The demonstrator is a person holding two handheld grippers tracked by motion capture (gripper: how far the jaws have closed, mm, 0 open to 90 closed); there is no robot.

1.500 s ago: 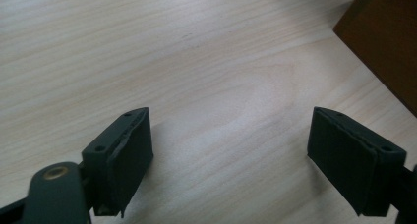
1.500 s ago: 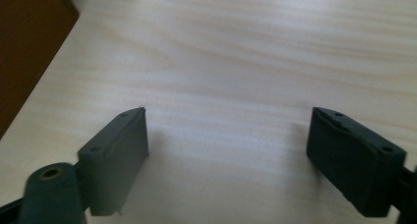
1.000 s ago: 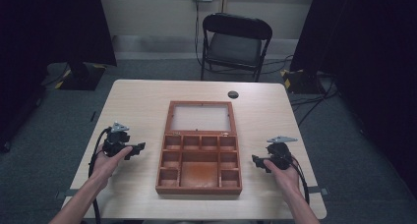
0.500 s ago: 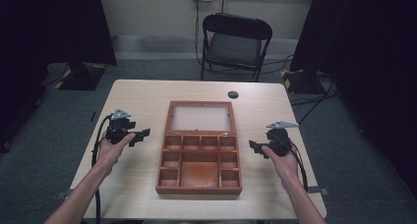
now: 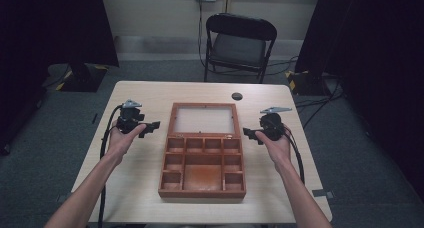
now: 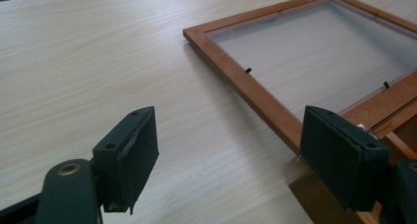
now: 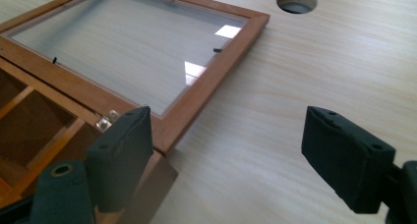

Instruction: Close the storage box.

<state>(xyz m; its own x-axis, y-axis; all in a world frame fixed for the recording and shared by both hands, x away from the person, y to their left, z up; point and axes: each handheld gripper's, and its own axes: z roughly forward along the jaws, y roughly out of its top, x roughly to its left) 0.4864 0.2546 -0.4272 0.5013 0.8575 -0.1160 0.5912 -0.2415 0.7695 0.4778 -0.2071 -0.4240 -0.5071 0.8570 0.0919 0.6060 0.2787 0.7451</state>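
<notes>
A brown wooden box (image 5: 202,190) with several empty compartments lies open on the table. Its glass-paned lid (image 5: 203,106) is folded flat on the far side. My left gripper (image 5: 152,127) hovers just left of the hinge line, pointing at the box. Its jaws have just been opening and nothing is between them. In the left gripper view the left gripper (image 6: 236,155) faces the lid's frame (image 6: 246,81). My right gripper (image 5: 248,134) hovers off the box's right side, open with nothing in it. In the right gripper view the right gripper (image 7: 236,155) looks over the lid's corner (image 7: 206,81).
A round cable hole (image 5: 237,96) is cut in the table behind the lid and is also visible as the hole (image 7: 296,1). A black chair (image 5: 240,43) stands beyond the far edge. Bare tabletop (image 5: 130,188) lies on both sides of the box.
Both hands have moved away from the person and upward, from beside the compartments to beside the hinge line. The left jaws stand a little wider.
</notes>
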